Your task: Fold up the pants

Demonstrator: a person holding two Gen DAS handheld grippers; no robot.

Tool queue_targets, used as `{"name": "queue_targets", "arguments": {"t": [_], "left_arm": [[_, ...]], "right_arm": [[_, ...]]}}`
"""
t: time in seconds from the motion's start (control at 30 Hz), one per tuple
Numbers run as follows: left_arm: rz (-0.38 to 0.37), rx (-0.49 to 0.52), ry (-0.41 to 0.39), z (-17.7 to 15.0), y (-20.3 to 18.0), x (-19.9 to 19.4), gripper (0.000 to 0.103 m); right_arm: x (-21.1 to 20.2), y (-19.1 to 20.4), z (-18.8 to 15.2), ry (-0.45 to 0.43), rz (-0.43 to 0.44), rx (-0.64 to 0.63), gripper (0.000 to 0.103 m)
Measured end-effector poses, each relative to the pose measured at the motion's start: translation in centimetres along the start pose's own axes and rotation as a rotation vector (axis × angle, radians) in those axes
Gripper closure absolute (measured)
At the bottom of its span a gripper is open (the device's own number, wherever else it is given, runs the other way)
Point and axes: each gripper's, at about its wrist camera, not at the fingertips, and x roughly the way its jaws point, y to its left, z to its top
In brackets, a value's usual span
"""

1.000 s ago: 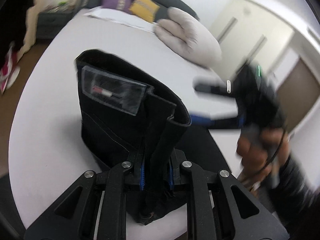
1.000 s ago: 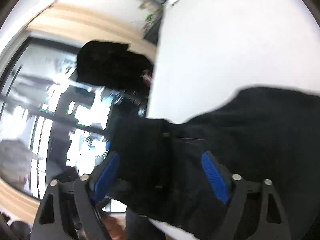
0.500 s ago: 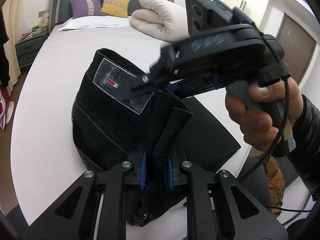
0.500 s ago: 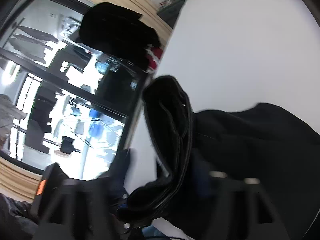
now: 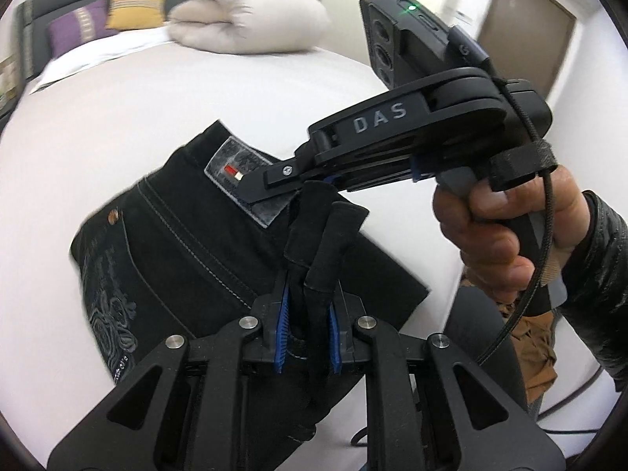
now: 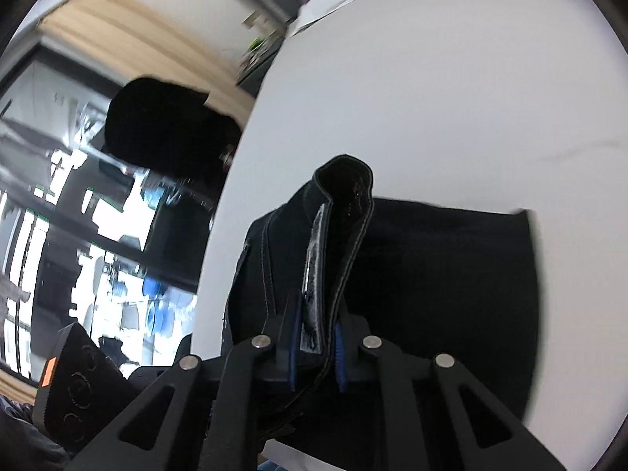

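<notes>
Left wrist view, left tool clamped on black pants lying on the white bed, right tool just closed, pinching the patched waistband, right hand gripping its handle.

Black pants, folded, were laid near the bed's front edge, their labelled waistband lifted upright.
</notes>
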Motion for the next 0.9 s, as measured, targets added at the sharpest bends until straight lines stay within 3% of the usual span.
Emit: {"name": "queue_targets", "arguments": {"t": [0.27, 0.5, 0.63, 0.73, 0.8, 0.9], "left_arm": [[-0.055, 0.068, 0.090, 1.2, -4.0, 5.8, 0.088], [-0.055, 0.006, 0.165, 0.4, -3.2, 9.0, 0.088], [-0.095, -0.037, 0.160, 1.5, -2.3, 8.0, 0.085], [-0.147, -0.099, 0.150, 1.5, -1.3, 5.4, 0.085], [-0.178, -0.134, 0.113, 1.6, -0.3, 3.2, 0.085], [-0.153, -0.187, 0.059, 1.8, 1.9, 1.4, 0.085]], "right_arm": [[-2.4, -7.1, -2.1, -0.038, -0.005, 0.132, 0.088], [0.8, -10.2, -3.2, -0.011, 0.037, 0.223, 0.085], [0.2, -11.0, -4.3, -0.053, 0.111, 0.251, 0.080], [-1.6, -10.4, -4.7, -0.083, 0.052, 0.245, 0.067], [-3.5, -9.6, -4.9, -0.120, -0.033, 0.245, 0.054], [-5.7, -8.1, -5.2, -0.158, -0.031, 0.206, 0.053]]}}
